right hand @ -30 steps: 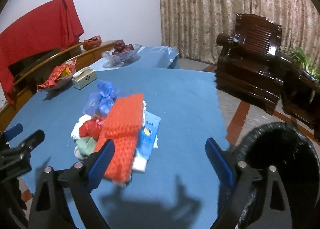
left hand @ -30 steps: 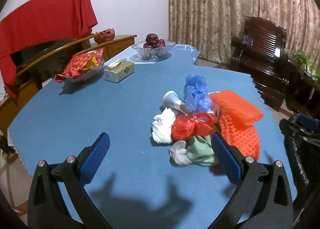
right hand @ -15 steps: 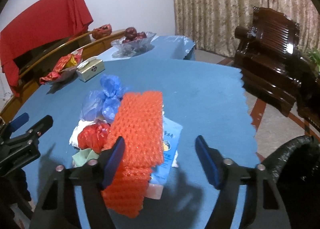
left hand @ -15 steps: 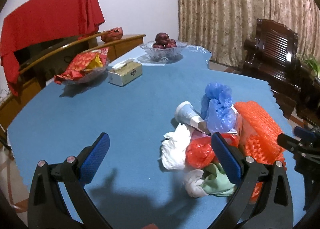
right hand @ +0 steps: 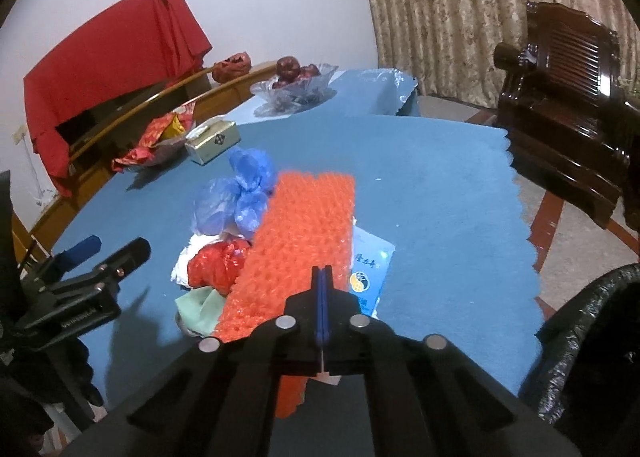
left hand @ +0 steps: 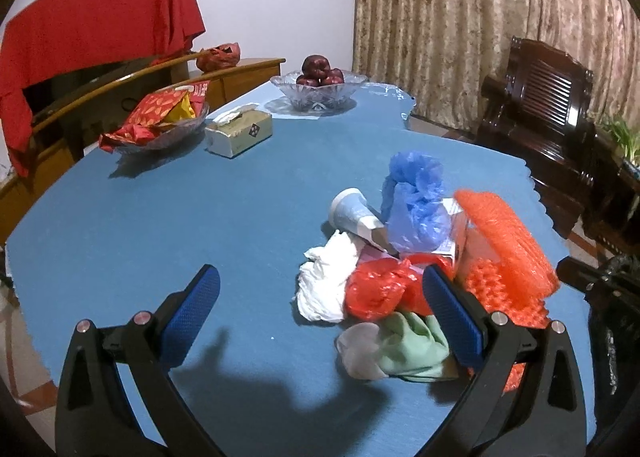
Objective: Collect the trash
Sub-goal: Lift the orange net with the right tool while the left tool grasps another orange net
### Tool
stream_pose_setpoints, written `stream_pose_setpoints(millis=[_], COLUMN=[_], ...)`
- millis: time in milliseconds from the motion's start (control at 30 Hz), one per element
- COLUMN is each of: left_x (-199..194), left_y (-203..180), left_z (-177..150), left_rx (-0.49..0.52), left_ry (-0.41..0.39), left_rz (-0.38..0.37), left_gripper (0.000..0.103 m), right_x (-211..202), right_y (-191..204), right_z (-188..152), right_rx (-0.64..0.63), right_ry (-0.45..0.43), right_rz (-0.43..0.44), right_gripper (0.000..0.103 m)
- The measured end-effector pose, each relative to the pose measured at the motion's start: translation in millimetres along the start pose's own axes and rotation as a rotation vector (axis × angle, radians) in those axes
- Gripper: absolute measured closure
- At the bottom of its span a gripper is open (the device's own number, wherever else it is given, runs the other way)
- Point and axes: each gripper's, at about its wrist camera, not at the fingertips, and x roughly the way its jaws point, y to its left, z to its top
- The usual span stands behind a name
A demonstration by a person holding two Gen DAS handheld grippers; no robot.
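I'm looking at the blue table [left hand: 168, 225] filling the middle of both views, with the trash pile sitting centre-right in the left wrist view. The biggest piece, the orange bubble wrap [right hand: 304, 225], runs up the centre of the right wrist view, and my right gripper [right hand: 322, 277] is clenched on its near end, jaws fully together with a thin sheet pinched between them. My left gripper [left hand: 320, 321] hangs released, jaws wide apart, its right pad just in front of the red bag [left hand: 376, 289] and gripping nothing.

Risks, I reckon: the wrap is long and floppy, so lifting it may drag the blue bag [left hand: 416, 209] or the pale blue packet [right hand: 368, 269] lying half under it and push them off the table edge. The pinch is only at one end, so it could slip out. The black bin bag [right hand: 592, 341] sits at the lower right, below table level; a trailing tail might miss its mouth. The paper cup [left hand: 352, 213] lies on its side and could roll.

Writing: the packet carries a round yellow logo and some characters, too small for me to read. The tissue box [left hand: 240, 133] shows a dark diamond emblem only.
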Motion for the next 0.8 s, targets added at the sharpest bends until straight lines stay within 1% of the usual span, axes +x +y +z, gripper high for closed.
stream_pose_setpoints(millis=[67, 200, 267, 300, 333, 367, 400, 467, 533, 600, 667, 700, 733, 800], left_x=[-3.8, -8.1, -10.8, -12.1, -12.9, -13.1, -12.4, -10.1, -7.2, -3.8, -0.3, 0.6, 1.9, 3.9], left_y=[-4.1, -12.0, -17.1, -18.7, -20.0, -20.1, -19.5, -16.2, -13.3, -11.9, -9.7, -8.9, -8.1, -7.4], left_z=[-2.0, -5.0, -5.8, -5.9, -5.7, -4.7, -3.4, 0.1, 2.7, 4.2, 3.9, 3.6, 3.2, 1.8], left_rx=[-0.004, -0.009, 0.015, 0.030, 0.039, 0.051, 0.058, 0.056, 0.052, 0.055, 0.058, 0.056, 0.055, 0.053], left_ry=[-0.003, 0.008, -0.002, -0.010, -0.017, -0.025, -0.028, -0.031, -0.034, -0.033, -0.026, -0.024, -0.020, -0.011], left_rz=[0.002, -0.037, -0.021, -0.009, 0.000, 0.007, 0.009, 0.010, 0.016, 0.016, 0.019, 0.021, 0.021, 0.016], left_gripper=[0.005, 0.005, 0.005, 0.005, 0.005, 0.005, 0.005, 0.005, 0.005, 0.005, 0.005, 0.005, 0.005, 0.005], right_x=[-6.2, -9.8, -8.7, -8.7, -7.9, -6.9, -3.5, 4.4, 12.5, 22.4, 28.4, 30.8, 30.8, 29.5], right_y=[-3.5, -10.0, -10.0, -8.7, -6.9, -5.5, -2.7, -0.3, -1.5, -3.6, -4.6, -5.0, -4.6, -2.2], right_z=[-0.9, -3.0, -0.6, 1.0, 2.5, 3.3, 6.3, 9.7, 9.6, 8.6, 7.1, 5.5, 4.9, 3.5], right_rx=[0.009, 0.019, 0.020, 0.012, 0.004, -0.004, -0.011, -0.020, -0.017, 0.000, 0.013, 0.016, 0.013, -0.005], right_ry=[-0.011, -0.001, 0.006, -0.001, -0.004, -0.006, -0.005, 0.010, 0.035, 0.069, 0.087, 0.099, 0.099, 0.093], right_rz=[-0.002, -0.028, -0.030, -0.031, -0.027, -0.027, -0.028, -0.028, -0.028, -0.014, 0.005, 0.025, 0.041, 0.062], right_gripper=[0.103, 0.103, 0.099, 0.096, 0.086, 0.079, 0.070, 0.067, 0.058, 0.055, 0.055, 0.061, 0.076, 0.091])
